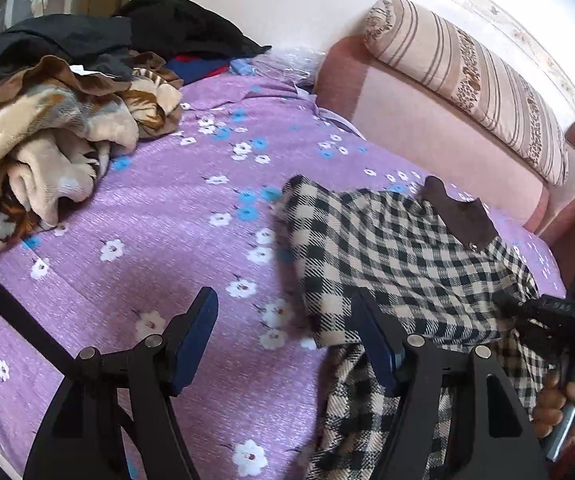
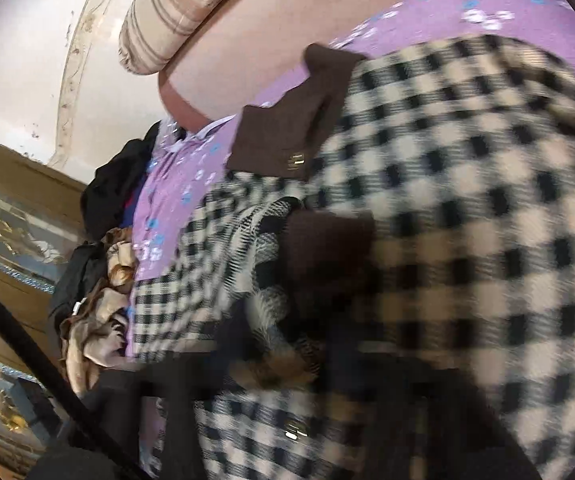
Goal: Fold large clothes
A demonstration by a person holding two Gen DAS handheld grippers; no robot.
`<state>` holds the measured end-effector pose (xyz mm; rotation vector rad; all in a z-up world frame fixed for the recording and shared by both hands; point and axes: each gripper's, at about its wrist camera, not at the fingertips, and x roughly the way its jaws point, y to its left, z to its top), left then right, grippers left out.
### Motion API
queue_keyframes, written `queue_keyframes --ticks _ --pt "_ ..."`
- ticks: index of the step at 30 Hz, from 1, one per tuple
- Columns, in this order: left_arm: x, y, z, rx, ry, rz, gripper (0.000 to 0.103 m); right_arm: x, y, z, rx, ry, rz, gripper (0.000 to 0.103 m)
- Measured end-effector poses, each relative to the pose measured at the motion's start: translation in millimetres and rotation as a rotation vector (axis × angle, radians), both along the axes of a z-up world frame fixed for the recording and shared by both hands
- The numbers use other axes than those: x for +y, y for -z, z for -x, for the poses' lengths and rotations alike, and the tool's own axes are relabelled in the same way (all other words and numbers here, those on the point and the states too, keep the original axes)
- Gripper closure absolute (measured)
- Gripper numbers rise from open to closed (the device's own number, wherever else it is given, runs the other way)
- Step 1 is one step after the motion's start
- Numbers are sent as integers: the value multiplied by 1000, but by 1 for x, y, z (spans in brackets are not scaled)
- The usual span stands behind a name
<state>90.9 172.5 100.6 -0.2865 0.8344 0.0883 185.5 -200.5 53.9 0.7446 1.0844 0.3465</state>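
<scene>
A black-and-cream checked coat (image 1: 399, 256) with brown collar and pocket flaps lies on the purple flowered bedsheet (image 1: 175, 248). My left gripper (image 1: 287, 320) is open and empty, its right finger over the coat's left edge. My right gripper (image 1: 527, 308) shows at the right in the left wrist view, buried in the coat's cloth and seemingly shut on it. In the right wrist view the coat (image 2: 467, 208) fills the frame and hides the fingers; a brown flap (image 2: 287, 140) shows.
A beige and brown blanket (image 1: 47, 144) and dark clothes (image 1: 139, 36) are heaped at the bed's far left. A pink sofa back (image 1: 427, 120) with a striped bolster (image 1: 471, 80) runs along the right. A gilded cabinet (image 2: 3, 236) stands beyond.
</scene>
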Motion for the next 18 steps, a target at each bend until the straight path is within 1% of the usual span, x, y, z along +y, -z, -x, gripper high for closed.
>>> queue_keyframes --ticks 2,4,5,7,8,10,12,13,14,16,17,18 --pt "1 0 0 2 -6 1 35 3 -13 0 -30 3 2 90" --pt "0 2 -2 13 -5 3 35 -3 -39 6 -91 16 59 91" --pt "-1 4 -3 20 0 2 35 -7 -45 8 -100 27 80 91" --pt "-7 10 -6 41 17 -4 35 -27 -62 20 -125 78 163 91" --pt "-11 13 -7 50 28 -10 35 -35 -64 23 -126 95 194 91" --pt "-21 19 -8 70 52 -30 35 -53 -61 34 -92 133 295 91" --pt "-31 25 -9 87 76 -57 35 -72 -45 40 -11 158 385 87" --pt "-36 28 -9 96 90 -74 35 -78 -39 43 21 177 431 77" --pt "-41 31 -8 106 103 -89 35 -85 -35 46 44 202 473 64" --pt "-49 38 -8 134 131 -113 35 -98 -36 56 43 243 500 49" --pt "-52 41 -8 150 142 -118 35 -99 -44 62 23 268 522 49" --pt "-55 45 -8 175 160 -116 38 -96 -52 65 5 277 546 49"
